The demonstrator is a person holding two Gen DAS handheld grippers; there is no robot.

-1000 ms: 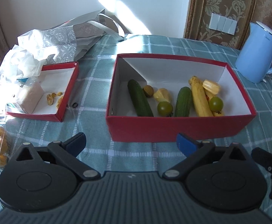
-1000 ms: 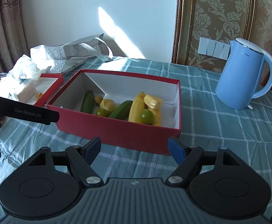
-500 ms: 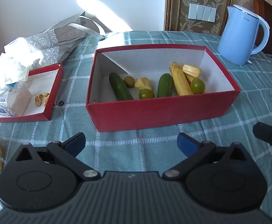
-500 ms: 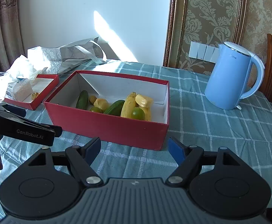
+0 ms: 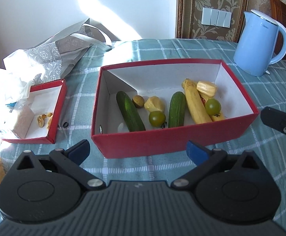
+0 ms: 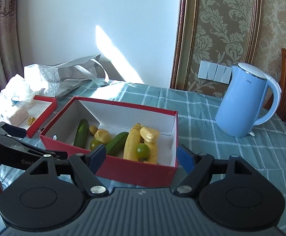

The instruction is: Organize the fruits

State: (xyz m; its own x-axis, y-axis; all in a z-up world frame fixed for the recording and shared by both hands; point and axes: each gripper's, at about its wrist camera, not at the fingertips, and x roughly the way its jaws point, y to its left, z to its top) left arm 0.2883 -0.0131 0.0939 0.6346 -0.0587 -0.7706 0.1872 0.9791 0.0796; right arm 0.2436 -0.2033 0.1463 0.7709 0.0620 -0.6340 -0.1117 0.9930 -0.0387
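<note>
both tongs are released and hold nothing: the left tongs (image 5: pixel 137 150) at lower centre of their view, the right tongs (image 6: pixel 141 157) likewise, just before the red box (image 5: pixel 174 139). mid-frame, the box holds two cucumbers (image 5: pixel 130 114), two green tomatoes (image 5: pixel 157 118), bananas (image 5: pixel 195 103). a small red tray (image 5: pixel 57 106) sits left; a blue kettle (image 5: pixel 258 44) upper right on the desk (image 5: pixel 182 49).

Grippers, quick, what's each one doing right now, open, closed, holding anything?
Left gripper: open, holding nothing, short of the large red box.
Right gripper: open, holding nothing, in front of the same box.
</note>
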